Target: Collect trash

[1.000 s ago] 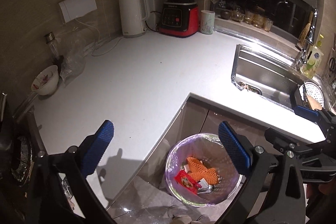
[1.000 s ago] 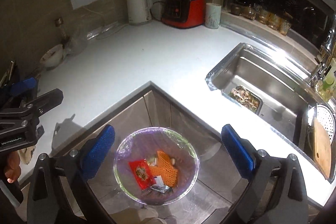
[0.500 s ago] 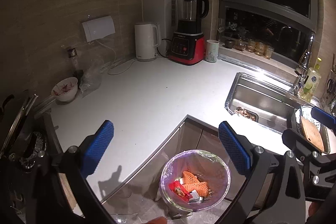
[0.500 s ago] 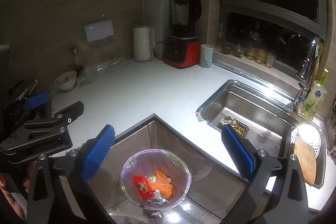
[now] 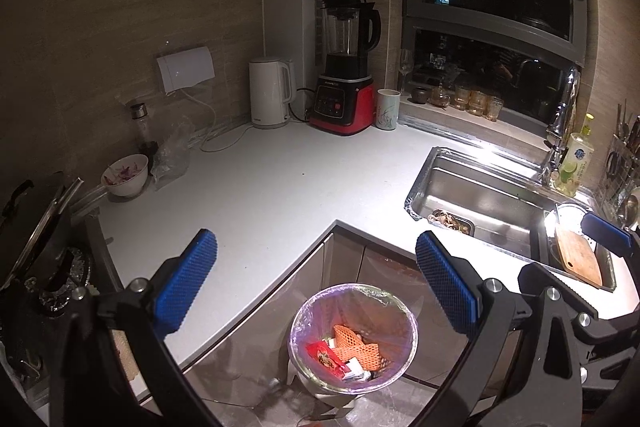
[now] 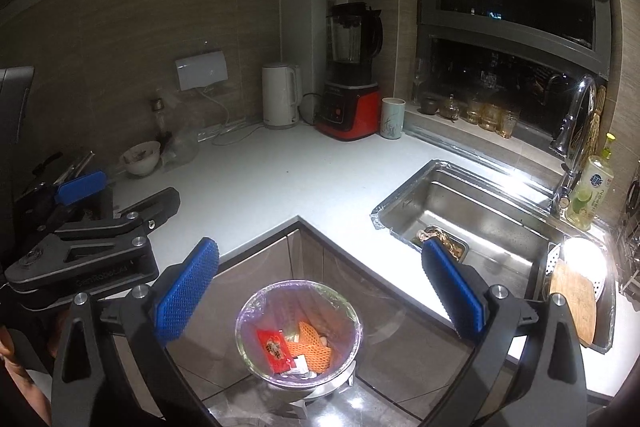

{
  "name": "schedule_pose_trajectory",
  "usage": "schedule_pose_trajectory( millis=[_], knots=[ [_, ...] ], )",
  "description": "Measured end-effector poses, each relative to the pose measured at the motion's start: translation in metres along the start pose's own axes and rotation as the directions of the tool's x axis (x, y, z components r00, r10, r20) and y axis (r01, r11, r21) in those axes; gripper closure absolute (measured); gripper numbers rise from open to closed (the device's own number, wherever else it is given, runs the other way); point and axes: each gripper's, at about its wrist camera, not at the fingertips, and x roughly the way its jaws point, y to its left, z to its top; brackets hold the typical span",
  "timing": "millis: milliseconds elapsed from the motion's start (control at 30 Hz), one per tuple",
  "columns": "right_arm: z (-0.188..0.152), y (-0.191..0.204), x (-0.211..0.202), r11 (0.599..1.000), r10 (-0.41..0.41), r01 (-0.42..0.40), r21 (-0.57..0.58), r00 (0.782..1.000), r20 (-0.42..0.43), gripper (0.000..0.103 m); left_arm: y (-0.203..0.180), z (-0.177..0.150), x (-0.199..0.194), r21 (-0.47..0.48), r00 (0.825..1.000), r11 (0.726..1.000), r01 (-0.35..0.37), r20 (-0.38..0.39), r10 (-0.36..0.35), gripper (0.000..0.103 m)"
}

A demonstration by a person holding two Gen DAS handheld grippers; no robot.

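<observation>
Both grippers have risen since a second ago, so the trash bin point(image 5: 353, 337) looks smaller and farther below. The left gripper point(image 5: 316, 283) and right gripper point(image 6: 320, 287) both stand wide and empty. The bin sits on the floor by the counter point(image 5: 260, 195) corner, holding orange netting point(image 6: 314, 345) and a red wrapper point(image 6: 274, 345)

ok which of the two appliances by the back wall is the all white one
The kettle, left of the blender. Its body is plain white, while the blender has a red base and a dark jug on top.
</observation>
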Motion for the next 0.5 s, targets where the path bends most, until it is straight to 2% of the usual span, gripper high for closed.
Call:
schedule_pose_trajectory(
  millis=[500],
  knots=[
    [-0.003, -0.004, -0.001, 1.000, -0.009, 0.009, 0.017, 1.000, 0.000, 0.002, -0.015, -0.002, 0.002, 0.039, 1.000, 0.999, -0.002, 0.002, 0.002, 0.008]
  ],
)
